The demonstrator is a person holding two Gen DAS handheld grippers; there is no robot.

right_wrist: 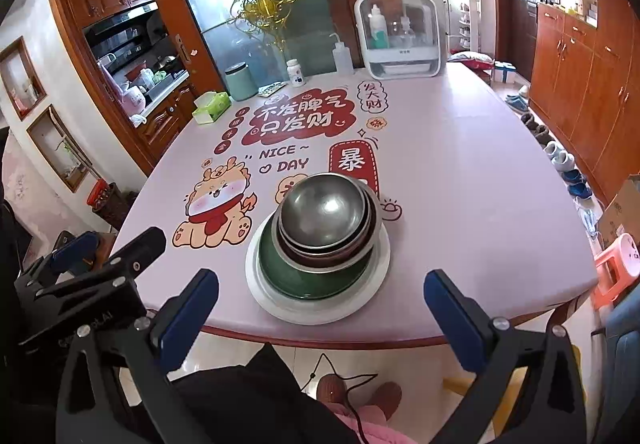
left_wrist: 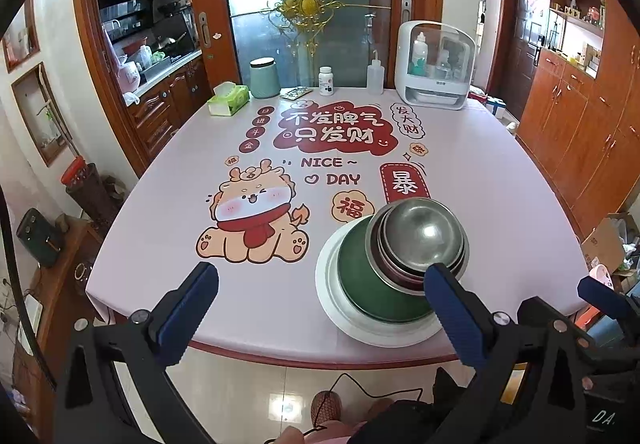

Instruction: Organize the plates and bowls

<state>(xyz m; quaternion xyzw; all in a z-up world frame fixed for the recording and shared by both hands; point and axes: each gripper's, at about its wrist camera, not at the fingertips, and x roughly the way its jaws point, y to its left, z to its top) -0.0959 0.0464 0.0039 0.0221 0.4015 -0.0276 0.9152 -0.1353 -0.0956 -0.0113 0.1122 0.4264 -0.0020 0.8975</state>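
A stack stands near the table's front edge: a white plate (left_wrist: 332,296) (right_wrist: 376,280) at the bottom, a green bowl (left_wrist: 360,276) (right_wrist: 288,272) on it, and several nested steel bowls (left_wrist: 424,232) (right_wrist: 324,211) on top. My left gripper (left_wrist: 320,308) is open and empty, held off the front edge, left of the stack. My right gripper (right_wrist: 320,312) is open and empty, just in front of the stack. The right gripper also shows at the right edge of the left wrist view (left_wrist: 600,296), and the left gripper at the left of the right wrist view (right_wrist: 80,256).
The pink table (left_wrist: 500,203) (right_wrist: 480,183) has cartoon prints. At its far edge stand a tissue box (left_wrist: 229,99), a green canister (left_wrist: 264,77), a pill bottle (left_wrist: 326,81), a squeeze bottle (left_wrist: 375,75) and a white sterilizer cabinet (left_wrist: 436,63). A pink stool (right_wrist: 616,264) stands at the right.
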